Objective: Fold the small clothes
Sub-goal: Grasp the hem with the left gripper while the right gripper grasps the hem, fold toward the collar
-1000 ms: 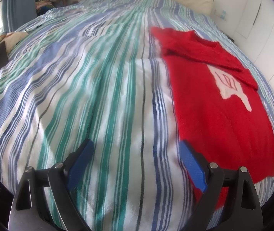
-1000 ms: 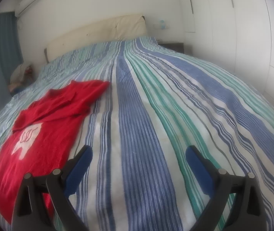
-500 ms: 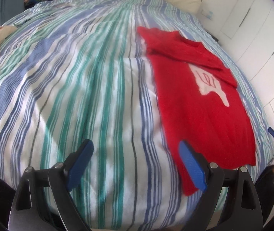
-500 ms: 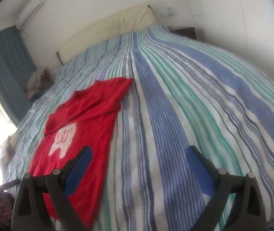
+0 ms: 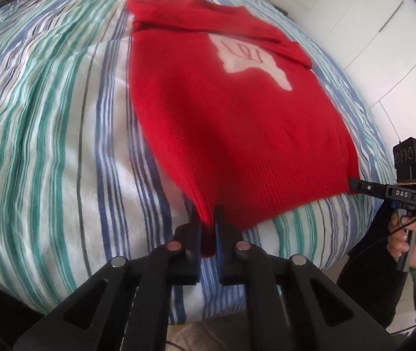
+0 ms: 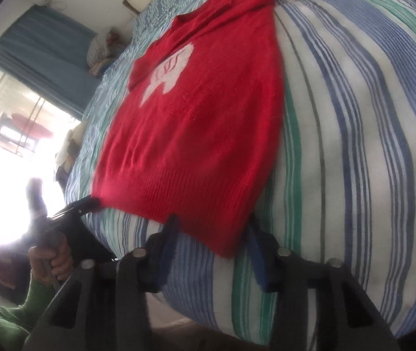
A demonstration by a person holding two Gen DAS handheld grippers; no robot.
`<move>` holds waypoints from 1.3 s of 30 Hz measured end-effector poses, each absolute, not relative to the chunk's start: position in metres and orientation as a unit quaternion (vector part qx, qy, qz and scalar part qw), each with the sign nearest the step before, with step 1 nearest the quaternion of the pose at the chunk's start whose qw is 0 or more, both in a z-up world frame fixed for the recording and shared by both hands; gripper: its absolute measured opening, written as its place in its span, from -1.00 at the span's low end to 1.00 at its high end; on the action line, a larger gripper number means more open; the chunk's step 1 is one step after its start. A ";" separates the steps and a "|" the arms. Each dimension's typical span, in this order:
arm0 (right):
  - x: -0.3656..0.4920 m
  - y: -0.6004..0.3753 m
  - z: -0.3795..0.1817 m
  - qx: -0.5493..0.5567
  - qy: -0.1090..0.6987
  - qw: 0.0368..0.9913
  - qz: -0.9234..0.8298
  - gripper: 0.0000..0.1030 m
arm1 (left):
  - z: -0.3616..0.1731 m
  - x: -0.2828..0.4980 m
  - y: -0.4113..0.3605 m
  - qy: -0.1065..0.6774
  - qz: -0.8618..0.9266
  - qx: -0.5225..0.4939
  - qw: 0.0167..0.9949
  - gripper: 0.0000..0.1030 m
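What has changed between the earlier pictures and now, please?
Both tongs swung toward the hem of the red knitted sweater. The left tongs have just closed on one hem corner; the right tongs have been closing, the other corner between them. It stays spread on the striped bedspread.

Our left black two-finger gripper points steeply down. Its jaws have just closed and pinch one near corner of the red knitted sweater between the blue pads. Our right black two-finger gripper has also just been closing. In its own view the jaws stand apart, with the other near corner between them, and we cannot tell whether the pads touch it. Behind each gripper a hand grips the handle: the right hand, and the left hand coming out of a green sleeve.
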State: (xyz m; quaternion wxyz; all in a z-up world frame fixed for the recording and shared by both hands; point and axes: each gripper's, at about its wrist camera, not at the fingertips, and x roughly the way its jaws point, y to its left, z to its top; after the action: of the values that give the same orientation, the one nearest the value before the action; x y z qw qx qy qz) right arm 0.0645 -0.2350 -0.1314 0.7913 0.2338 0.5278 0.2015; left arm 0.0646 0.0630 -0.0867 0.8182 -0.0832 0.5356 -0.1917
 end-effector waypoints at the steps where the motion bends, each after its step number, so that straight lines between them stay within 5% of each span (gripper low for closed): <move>1: 0.068 -0.236 -0.133 0.243 0.529 0.788 0.201 -0.89 | -0.083 0.066 0.066 0.535 -0.193 -0.094 0.817 -0.89; 6: 0.073 -0.247 -0.098 0.243 0.491 0.811 0.208 -0.90 | -0.047 0.092 0.088 0.515 -0.214 -0.161 0.814 -0.90; 12: 0.149 -0.264 -0.046 0.252 0.410 0.853 0.200 -0.90 | -0.006 0.211 0.091 0.466 -0.209 -0.176 0.841 -0.89; 24: 0.405 -0.295 -0.064 0.312 0.391 0.858 0.114 -0.90 | -0.050 0.442 0.072 0.502 -0.126 -0.183 0.836 -0.86; 27: 0.434 -0.304 -0.084 0.339 0.397 0.847 0.103 -0.90 | -0.058 0.462 0.070 0.511 -0.113 -0.179 0.834 -0.51; 29: 0.444 -0.312 -0.097 0.365 0.392 0.838 0.104 -0.81 | -0.056 0.466 0.081 0.496 -0.096 -0.198 0.840 0.11; 30: 0.446 -0.314 -0.100 0.371 0.388 0.837 0.104 -0.64 | -0.053 0.466 0.087 0.487 -0.076 -0.206 0.845 0.62; 31: 0.446 -0.316 -0.101 0.374 0.380 0.839 0.105 -0.48 | -0.050 0.463 0.095 0.474 -0.059 -0.213 0.852 0.74; 34: 0.438 -0.323 -0.091 0.371 0.359 0.852 0.091 0.12 | -0.048 0.456 0.116 0.466 -0.051 -0.234 0.851 0.74; 39: 0.411 -0.317 -0.061 0.302 0.351 0.881 0.101 0.13 | -0.046 0.412 0.118 0.467 -0.061 -0.194 0.860 0.74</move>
State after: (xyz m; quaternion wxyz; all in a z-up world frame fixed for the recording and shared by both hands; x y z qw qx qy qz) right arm 0.4110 -0.3170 -0.0612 0.8806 0.3017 0.3511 0.1009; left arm 0.4124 0.1184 -0.0462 0.8605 -0.1945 0.4669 -0.0610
